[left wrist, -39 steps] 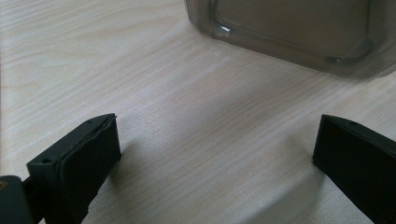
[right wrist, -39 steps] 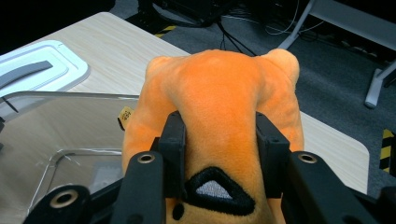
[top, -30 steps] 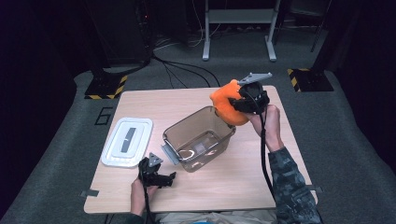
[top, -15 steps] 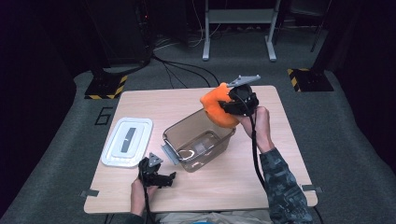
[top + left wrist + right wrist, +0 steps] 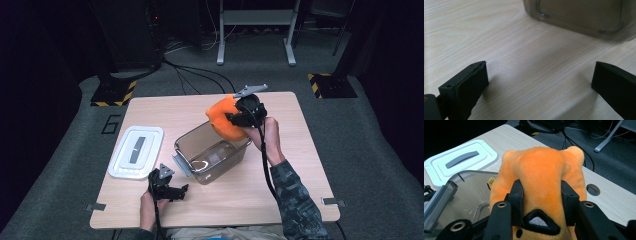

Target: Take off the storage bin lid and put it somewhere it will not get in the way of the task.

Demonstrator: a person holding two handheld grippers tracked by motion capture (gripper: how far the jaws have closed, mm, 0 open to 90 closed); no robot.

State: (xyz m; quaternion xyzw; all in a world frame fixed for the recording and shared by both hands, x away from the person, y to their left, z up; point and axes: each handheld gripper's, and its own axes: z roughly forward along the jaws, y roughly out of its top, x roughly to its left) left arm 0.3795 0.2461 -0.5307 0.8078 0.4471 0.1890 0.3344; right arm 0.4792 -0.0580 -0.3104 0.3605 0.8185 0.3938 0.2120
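Wooden desk [image 5: 310, 165], dark room. Right hand-held gripper [image 5: 239, 119] clamped on orange plush toy [image 5: 223, 118], poised over clear bin [image 5: 210, 152], likely for stowing. Left hand-held gripper [image 5: 172, 191] jaws apart, idle; lid [image 5: 136, 151] set aside.

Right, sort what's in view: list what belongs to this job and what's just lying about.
In the job:
- orange plush toy, clamped in the right gripper
- clear plastic bin, open, the toy above its far rim
- white lid, off, beside the bin

Lying about:
- left gripper, open, idle on the table
- floor cables

Lid [image 5: 136, 151] left of bin [image 5: 212, 152]
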